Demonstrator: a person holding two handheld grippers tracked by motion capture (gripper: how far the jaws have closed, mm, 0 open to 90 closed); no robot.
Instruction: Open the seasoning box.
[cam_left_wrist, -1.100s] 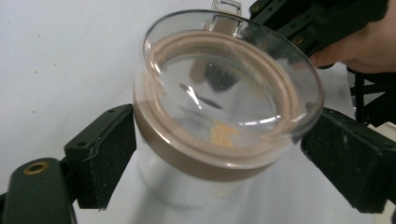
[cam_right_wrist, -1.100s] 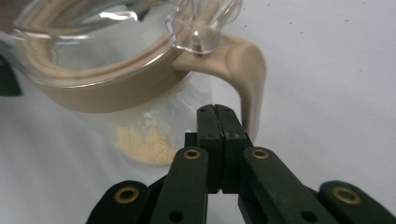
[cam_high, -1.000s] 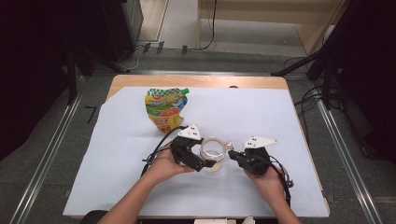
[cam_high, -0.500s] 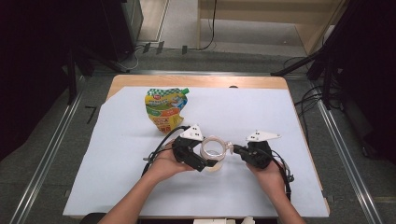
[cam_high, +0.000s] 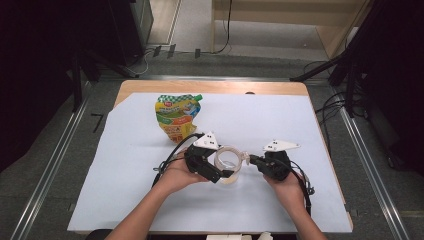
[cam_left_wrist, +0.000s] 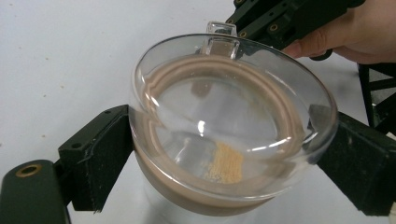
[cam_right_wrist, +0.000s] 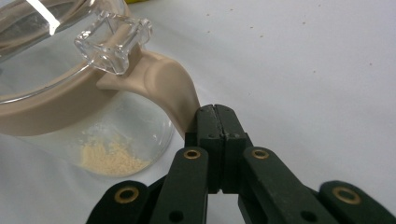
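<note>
White sheet (cam_high: 125, 200) covers a wooden table (cam_high: 210, 88); grey floor and dark equipment stands lie beyond it.

Upper left of centre, high view: a printed stand-up pouch (cam_high: 177, 116) with a green cap at its corner, well apart from the work.

Lower centre: a clear glass jar (cam_high: 228, 165) with a beige collar and a domed clear lid (cam_left_wrist: 233, 116). The lid sits tilted, its tab (cam_right_wrist: 113, 39) standing just above the collar. A little pale yellow powder (cam_right_wrist: 111, 158) lies at the bottom.

Left gripper (cam_high: 212, 170): jaws wide, pads on either side of the jar at the collar, clamping it. Right gripper (cam_high: 252, 160): jaws fully closed, tips pinching the beige strap (cam_right_wrist: 170, 88) that curves off the collar.

Judgement: the jar is likely light, being near empty, but rigid, smooth and breakable; glass may slip between flat pads. The collar looks the safest hold, since the beige band probably offers more friction. The strap appears flexible, so pulling it may bend it rather than steer the jar. The lid looks loose.
</note>
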